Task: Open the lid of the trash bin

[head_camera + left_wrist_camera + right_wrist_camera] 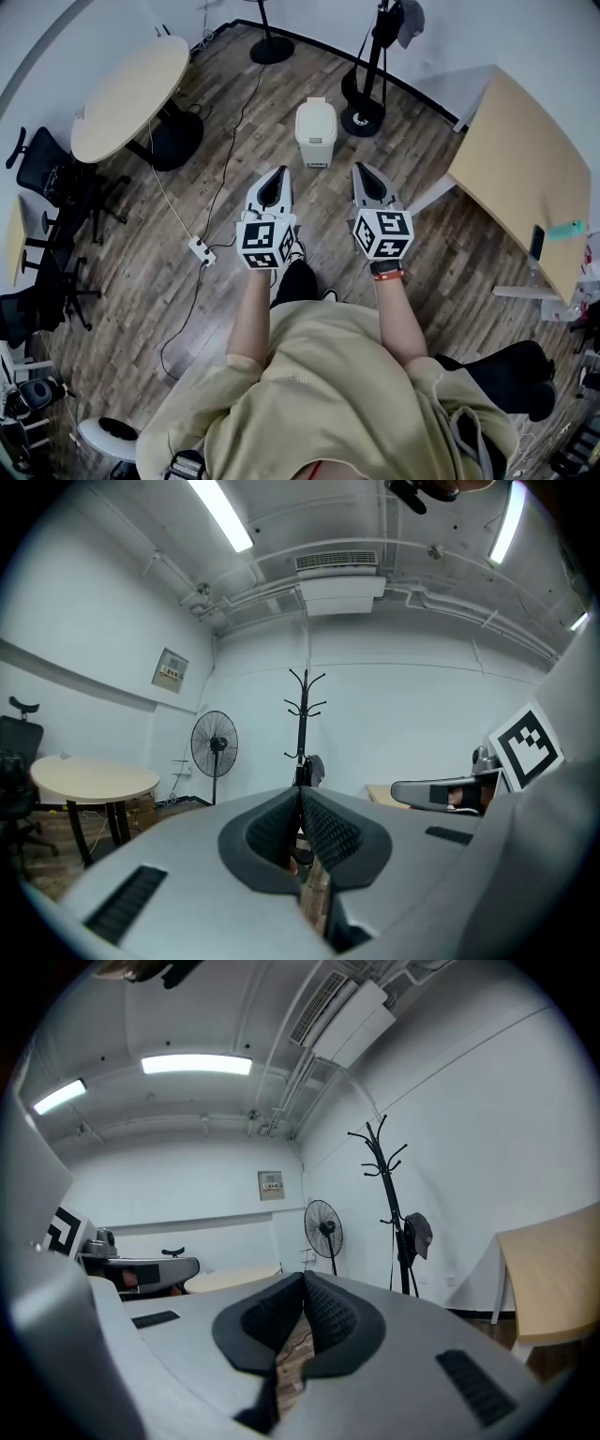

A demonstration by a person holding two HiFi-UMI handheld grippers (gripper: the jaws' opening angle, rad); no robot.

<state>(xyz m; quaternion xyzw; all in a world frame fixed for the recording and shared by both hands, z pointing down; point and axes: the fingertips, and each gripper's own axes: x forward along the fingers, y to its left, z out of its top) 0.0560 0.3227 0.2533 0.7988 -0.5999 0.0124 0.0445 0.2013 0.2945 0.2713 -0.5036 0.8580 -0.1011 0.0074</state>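
Wood-plank flooring [441, 253] covers an office room, with the trash bin [316, 132] standing upright on it ahead of the person. Task status: not started. The bin's lid [316, 108] lies shut and neither tool touches it. The left gripper [276, 172] and right gripper [364, 170] are held side by side on the near side of the bin, well apart from it, both pointing towards it. Each gripper view shows the fingers pressed together at the tips with nothing held between them; only floor shows through the gap lower down. Outstanding, by my assessment: the whole approach, contact with the lid, and raising it. Count: one trash bin, one lid, two grippers. Beyond the bin stand one coat rack [302, 726] and one pedestal fan [214, 746]. One round table [129, 94] stands to the bin's left and one rectangular table [527, 178] to its right. One power strip [200, 249] lies on the floor, nearer the person and left of the bin.
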